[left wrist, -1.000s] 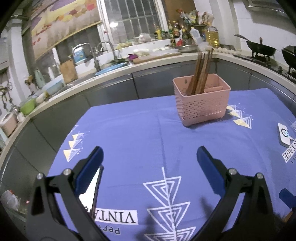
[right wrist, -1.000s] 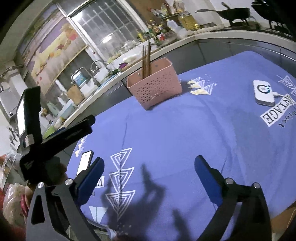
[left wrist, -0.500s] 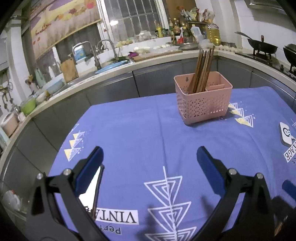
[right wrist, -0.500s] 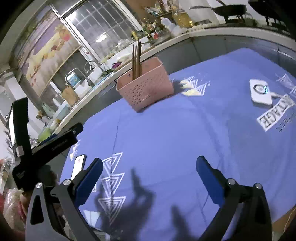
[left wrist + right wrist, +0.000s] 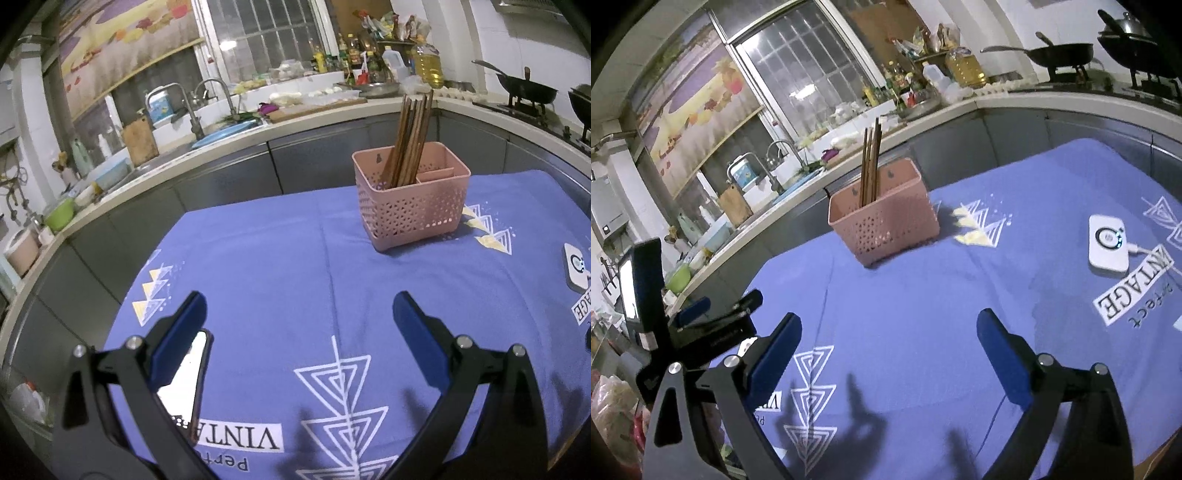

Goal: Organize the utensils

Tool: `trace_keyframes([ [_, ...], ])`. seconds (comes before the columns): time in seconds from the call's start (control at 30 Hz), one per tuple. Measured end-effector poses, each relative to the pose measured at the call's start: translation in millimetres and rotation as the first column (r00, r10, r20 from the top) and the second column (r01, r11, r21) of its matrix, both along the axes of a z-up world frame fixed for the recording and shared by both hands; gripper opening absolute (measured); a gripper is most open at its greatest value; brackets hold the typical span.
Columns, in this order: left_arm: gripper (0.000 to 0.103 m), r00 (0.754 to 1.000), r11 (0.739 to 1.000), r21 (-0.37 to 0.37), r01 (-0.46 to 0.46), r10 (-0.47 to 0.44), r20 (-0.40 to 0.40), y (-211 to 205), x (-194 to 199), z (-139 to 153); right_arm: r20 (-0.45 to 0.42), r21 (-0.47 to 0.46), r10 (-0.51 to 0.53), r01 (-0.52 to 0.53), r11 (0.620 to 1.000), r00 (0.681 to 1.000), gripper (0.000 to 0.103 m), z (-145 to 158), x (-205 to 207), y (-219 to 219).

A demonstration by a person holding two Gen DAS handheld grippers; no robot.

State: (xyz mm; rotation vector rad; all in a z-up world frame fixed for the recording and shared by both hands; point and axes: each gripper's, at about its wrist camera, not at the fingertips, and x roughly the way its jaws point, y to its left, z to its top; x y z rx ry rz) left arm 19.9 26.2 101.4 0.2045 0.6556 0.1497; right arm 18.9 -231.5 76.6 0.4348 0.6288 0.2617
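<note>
Left wrist view: my left gripper [image 5: 299, 314] has its jaws spread wide with nothing between them, hanging over bare purple tablecloth [image 5: 277, 266]. Right wrist view shows the same for my right gripper [image 5: 888, 332]: jaws wide apart, empty, cloth below.

Outward from there, the pink utensil basket [image 5: 412, 206] stands upright well beyond both grippers, toward the counter side of the cloth. Brown chopsticks [image 5: 408, 140] stand bunched in its larger compartment, leaning a bit; the small divided compartment beside them looks empty from here. I see no loose utensil on the cloth on any side of the basket.

My read is that the sorting looks done or nearly done, with both tools free. If anything remains, the next move calls for finding it first, then a thin-object pinch and a drop in from above the basket rim.

A phone [image 5: 184, 373] lies well short of the basket, at my left finger and partly covered by it. A white device [image 5: 1108, 243] with a cable sits to the right of the basket, well apart; in the left wrist view it is cut off by the frame edge. The basket's inside floor is hidden, I can't count the chopsticks, and the near cloth edge is blocked by the gripper arms.
</note>
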Motion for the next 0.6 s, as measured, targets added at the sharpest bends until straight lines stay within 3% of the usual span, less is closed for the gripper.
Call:
trace_keyframes([
  [0.6, 0.097, 1.000, 1.000, -0.007, 0.011, -0.011, -0.026, 4.5, 9.3, -7.2, -0.015, 0.021, -0.010, 0.011, 1.000, 1.000, 0.092, -2.3, 10.6, -1.9],
])
